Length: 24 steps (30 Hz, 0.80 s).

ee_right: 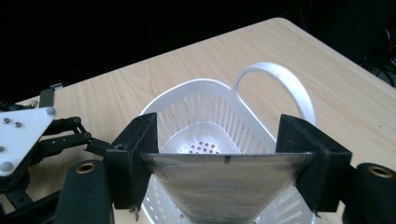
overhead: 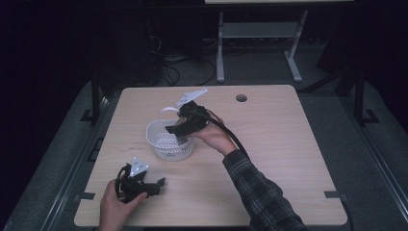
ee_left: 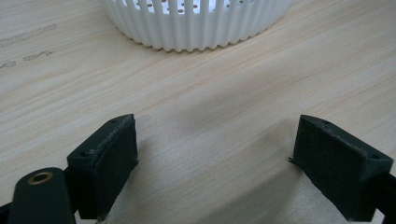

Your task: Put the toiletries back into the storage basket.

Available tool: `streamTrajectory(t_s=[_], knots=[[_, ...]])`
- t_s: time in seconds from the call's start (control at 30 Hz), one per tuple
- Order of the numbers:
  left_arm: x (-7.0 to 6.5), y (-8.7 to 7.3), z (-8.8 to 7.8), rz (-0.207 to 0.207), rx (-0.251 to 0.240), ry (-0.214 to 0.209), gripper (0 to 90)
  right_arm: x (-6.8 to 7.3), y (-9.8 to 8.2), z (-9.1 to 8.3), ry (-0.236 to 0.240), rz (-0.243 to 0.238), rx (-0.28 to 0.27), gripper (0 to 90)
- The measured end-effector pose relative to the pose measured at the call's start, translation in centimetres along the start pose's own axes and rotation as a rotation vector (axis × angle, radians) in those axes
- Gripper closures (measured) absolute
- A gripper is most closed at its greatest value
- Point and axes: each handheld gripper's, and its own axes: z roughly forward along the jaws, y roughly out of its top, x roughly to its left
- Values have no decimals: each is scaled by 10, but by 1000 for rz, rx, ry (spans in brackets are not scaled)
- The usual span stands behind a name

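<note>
A white slotted basket [overhead: 168,144] with a loop handle [ee_right: 280,79] stands on the wooden table [overhead: 269,144], left of its middle. My right gripper [overhead: 177,128] hangs just over the basket's right rim, shut on a flat silver foil packet [ee_right: 224,184]. Both pads press the packet's side edges, and its lower part tapers down into the basket [ee_right: 187,93]. My left gripper [overhead: 158,186] rests near the table's front left edge, pointing right. In the left gripper view it [ee_left: 215,158] stands open over bare wood, with the basket's wall [ee_left: 196,28] farther off.
A round cable hole [overhead: 241,97] sits near the table's far edge. A metal stand's legs [overhead: 260,43] rise on the dark floor behind the table. The right gripper's cable [overhead: 231,137] runs back along the plaid sleeve [overhead: 260,192].
</note>
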Motion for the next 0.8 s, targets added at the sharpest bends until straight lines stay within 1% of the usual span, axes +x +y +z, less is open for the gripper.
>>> streamTrajectory(t_s=[0.5, 0.53, 0.8], knots=[[0, 0, 0, 1, 1, -1, 126, -3, -13, 9, -2, 6, 22, 297], [0, 0, 0, 2, 1, -1, 126, -2, -14, 10, -2, 13, 23, 297], [0, 0, 0, 2, 3, -1, 126, -2, -19, 15, -2, 3, 43, 297]])
